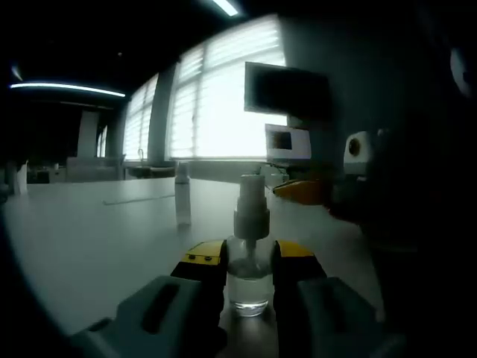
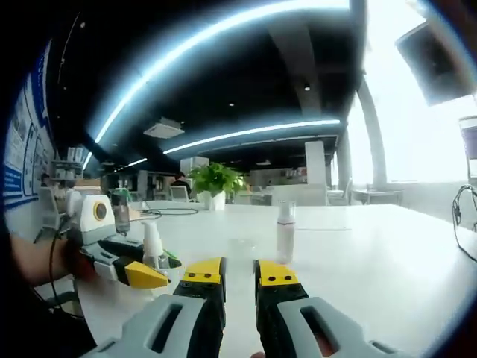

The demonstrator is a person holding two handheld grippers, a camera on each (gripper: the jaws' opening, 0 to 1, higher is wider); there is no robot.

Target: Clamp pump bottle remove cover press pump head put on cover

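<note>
In the left gripper view, my left gripper (image 1: 250, 270) has its yellow-tipped fingers (image 1: 200, 262) closed on the pump bottle (image 1: 249, 261), a small clear bottle standing upright on the white counter (image 1: 89, 239), its pump head bare at the top. The right gripper view gives what that view cannot: the same bottle from the side at the left, held between the left gripper's fingers, with a hand behind the gripper body. In that view my right gripper (image 2: 238, 277) is nearest, its fingers (image 2: 205, 274) close together with a narrow gap and gripping nothing.

Beyond the right gripper, a second slim white-capped bottle (image 2: 285, 230) stands upright on the counter, apart from both grippers; the left gripper view shows it too, left of and behind the held bottle. Nothing stands between it and the grippers.

Farther off, I note a potted green plant (image 2: 216, 180) in the right gripper view, and bright blinded windows (image 1: 223, 97) and a dark monitor (image 1: 287, 91) in the left gripper view.
</note>
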